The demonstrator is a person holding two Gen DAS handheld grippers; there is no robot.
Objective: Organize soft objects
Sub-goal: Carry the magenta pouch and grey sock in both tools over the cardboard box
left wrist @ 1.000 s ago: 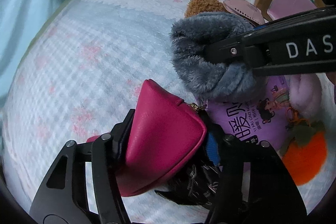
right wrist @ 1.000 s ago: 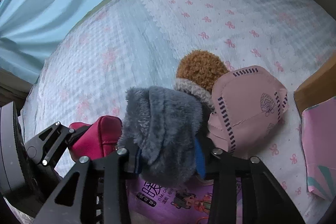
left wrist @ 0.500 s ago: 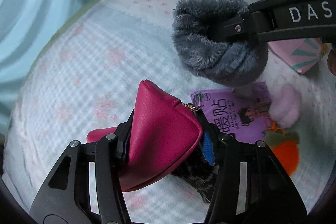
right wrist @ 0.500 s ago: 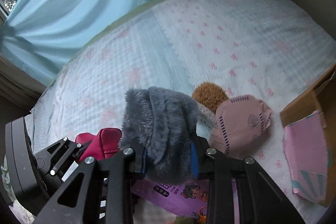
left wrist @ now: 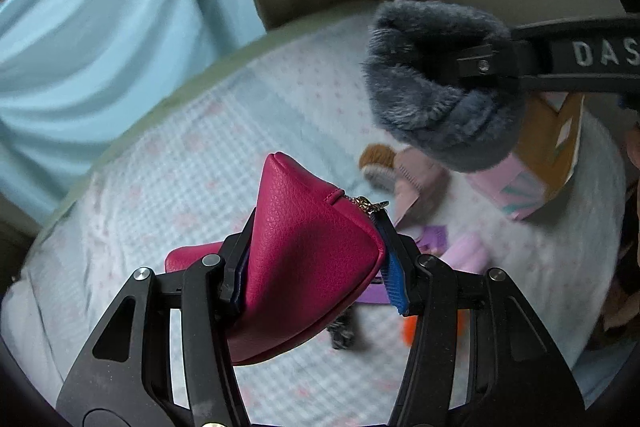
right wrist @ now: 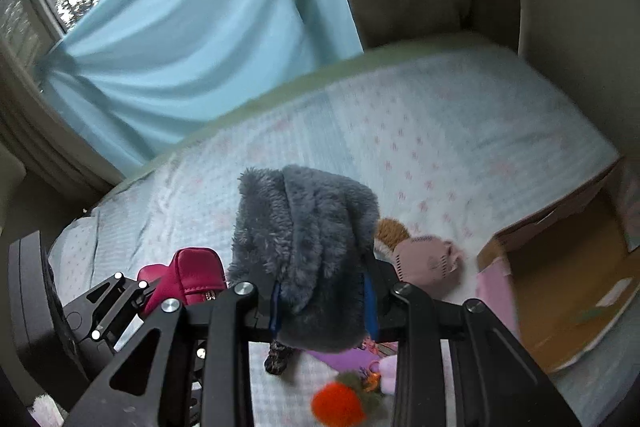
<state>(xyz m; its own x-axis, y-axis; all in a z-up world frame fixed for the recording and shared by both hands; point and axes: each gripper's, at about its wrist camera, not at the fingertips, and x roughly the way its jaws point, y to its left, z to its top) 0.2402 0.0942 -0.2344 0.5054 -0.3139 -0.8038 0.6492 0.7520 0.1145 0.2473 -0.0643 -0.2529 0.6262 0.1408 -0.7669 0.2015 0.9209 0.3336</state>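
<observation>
Surface: pale blue checked quilt [right wrist: 460, 131] with pink bows, on a bed.
Room: light blue curtain [right wrist: 192, 39].
Left gripper [left wrist: 316, 267]: clamps a magenta leather pouch [left wrist: 304, 263].
Right gripper [right wrist: 322, 301]: clamps a grey furry soft item [right wrist: 304, 247].

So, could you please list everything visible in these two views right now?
pouch: 1, magenta, held in the left gripper, above the bed
fuzzy item: 1, grey, held in the right gripper, above the bed
face mask: 1, pink, on the bed
pom-pom: 1, brown, beside the mask
packet: 1, purple, on the bed
plush toy: 1, orange, near edge of the bed
cardboard box: 1, brown with pink, open, right side of the bed
bed cover: 1, pale blue with pink bows
curtain: 1, light blue, by the window
grippers: 2, black, both shut on their loads
</observation>
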